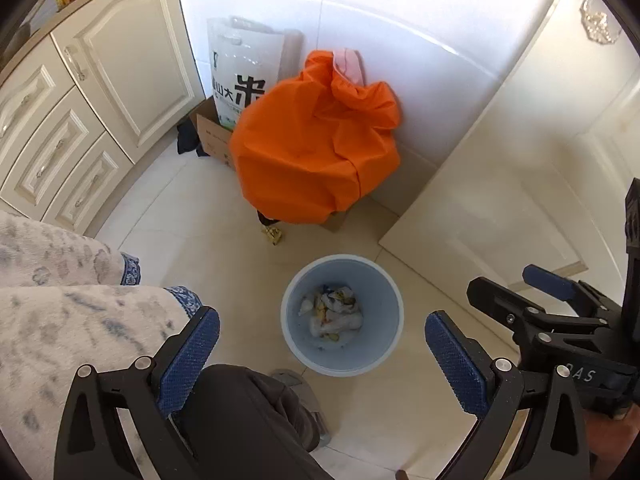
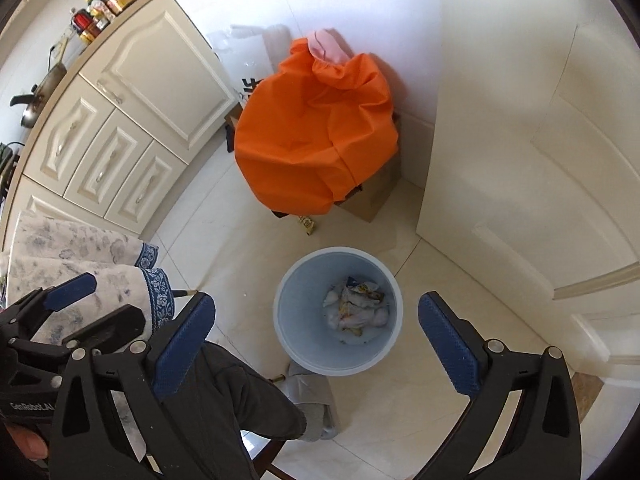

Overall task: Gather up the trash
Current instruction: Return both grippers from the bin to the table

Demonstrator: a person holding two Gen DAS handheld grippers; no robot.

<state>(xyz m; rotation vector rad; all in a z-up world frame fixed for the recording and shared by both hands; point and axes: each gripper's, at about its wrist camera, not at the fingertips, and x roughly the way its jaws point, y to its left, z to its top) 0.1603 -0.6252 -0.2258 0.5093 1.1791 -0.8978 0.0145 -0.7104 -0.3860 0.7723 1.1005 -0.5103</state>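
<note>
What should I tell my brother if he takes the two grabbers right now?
Left gripper: open, nothing between the pads.
Right gripper: open, also empty.
Both hang over the light blue bin on the floor tiles.
Done: crumpled wrappers and tissues lie at the bottom of the bin.
Left: a small yellow scrap lies on the floor beyond the bin, at the foot of the orange bag. It may be trash to collect next; other trash is not in view.
</note>
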